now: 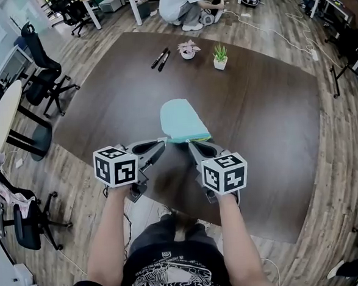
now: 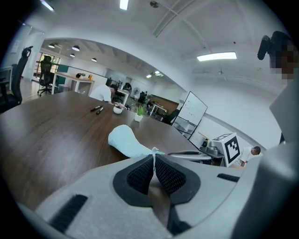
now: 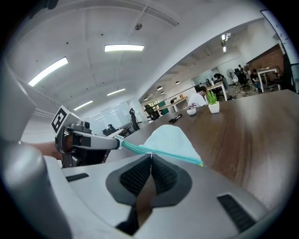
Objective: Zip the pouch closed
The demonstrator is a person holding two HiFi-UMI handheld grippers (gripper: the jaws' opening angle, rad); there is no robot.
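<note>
A light teal pouch (image 1: 182,119) lies flat on the dark brown table (image 1: 269,121), with its zipper edge (image 1: 197,138) toward me. My left gripper (image 1: 164,141) is shut on the pouch's near left corner; in the left gripper view a thin pale tab shows pinched between its pads (image 2: 142,173). My right gripper (image 1: 189,143) is shut at the zipper line just right of the left one. In the right gripper view the teal zipper (image 3: 159,151) runs across right in front of its shut jaws, with a small pale pull at their tip. The two grippers' tips are close together.
Two black markers (image 1: 160,58), a small pink plant in a pot (image 1: 188,49) and a green plant in a white pot (image 1: 220,56) stand at the table's far side. Office chairs (image 1: 46,78) are at the left. A person crouches beyond the table (image 1: 180,5).
</note>
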